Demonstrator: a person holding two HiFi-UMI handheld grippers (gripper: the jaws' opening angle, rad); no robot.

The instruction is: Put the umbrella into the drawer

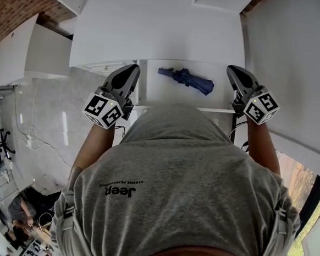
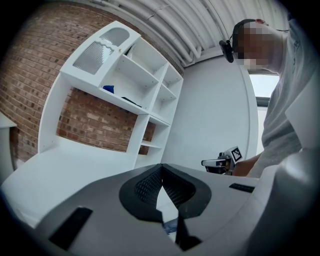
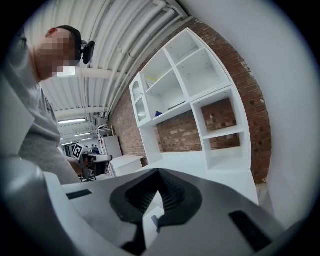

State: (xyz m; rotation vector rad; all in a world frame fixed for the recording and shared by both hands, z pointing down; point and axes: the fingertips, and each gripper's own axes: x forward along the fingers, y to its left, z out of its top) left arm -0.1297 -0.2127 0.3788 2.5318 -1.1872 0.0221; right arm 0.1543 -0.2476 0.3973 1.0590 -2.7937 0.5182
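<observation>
Umbrella (image 1: 187, 79) in drawer (image 1: 162, 94) shows plainly only in head view; left gripper (image 1: 135, 67) and right gripper (image 1: 231, 69) sit closed, empty.

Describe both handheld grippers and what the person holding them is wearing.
The left gripper and right gripper are grey tapered shells with black ribbed pads inside. Each carries a white cube printed with black square markers. The person wears a grey T-shirt with dark lettering.
</observation>
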